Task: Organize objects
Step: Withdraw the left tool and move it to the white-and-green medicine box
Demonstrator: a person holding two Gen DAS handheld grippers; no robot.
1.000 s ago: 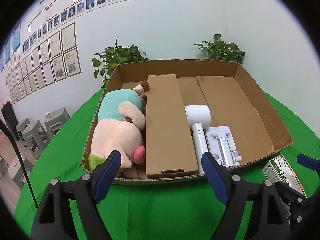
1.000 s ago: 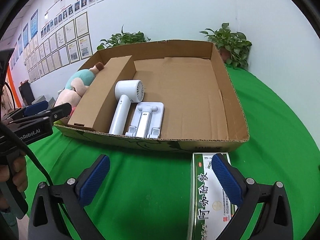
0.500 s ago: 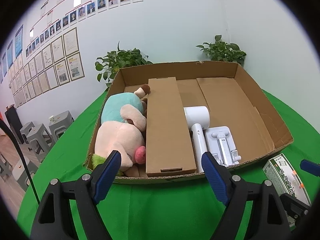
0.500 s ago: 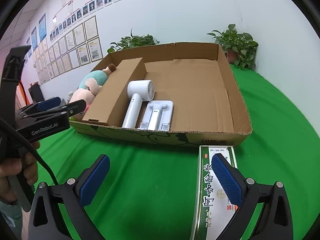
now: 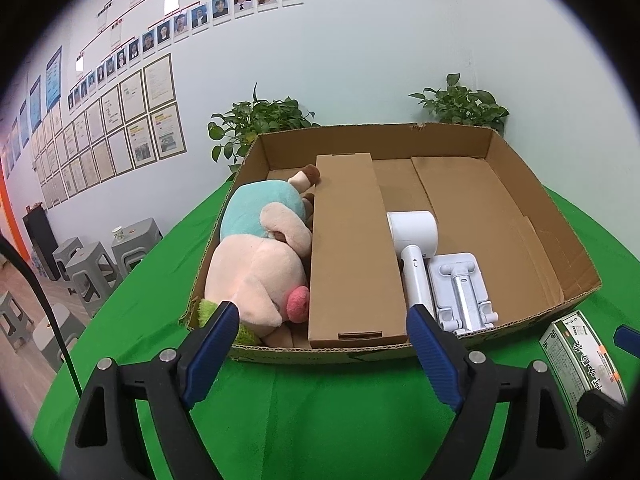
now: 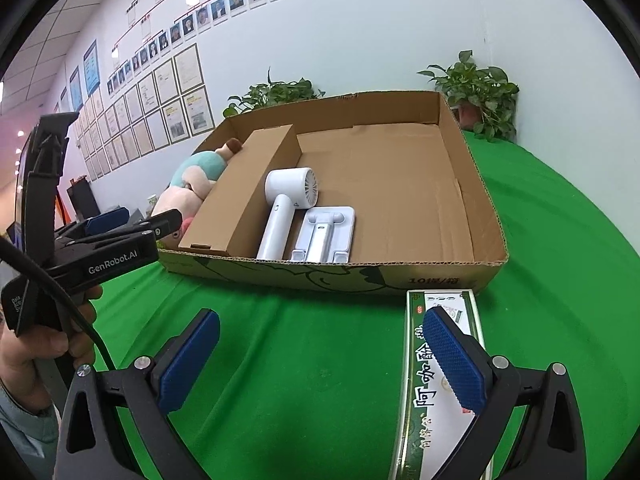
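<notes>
An open cardboard box (image 5: 380, 140) on the green table holds a pink and teal plush toy (image 5: 256, 276), a long brown carton (image 5: 352, 248), a white handheld fan (image 5: 414, 240) and a white folding stand (image 5: 460, 288). A green and white medicine box (image 6: 440, 380) lies on the cloth in front of the cardboard box's near right corner. My right gripper (image 6: 320, 320) hovers there with its jaws closing. Its right finger is over the medicine box and nothing is between the pads. My left gripper (image 5: 320, 320) faces the cardboard box's near wall, its jaws opening slightly and empty.
Two potted plants (image 5: 260, 124) stand behind the cardboard box against the wall. Grey stools (image 5: 92, 264) stand on the floor to the left of the table. A hand (image 6: 44, 344) holds the left gripper at the left of the right wrist view.
The right gripper's jaws have narrowed, and its right finger now overlaps the medicine box. The left gripper has hardly moved.
</notes>
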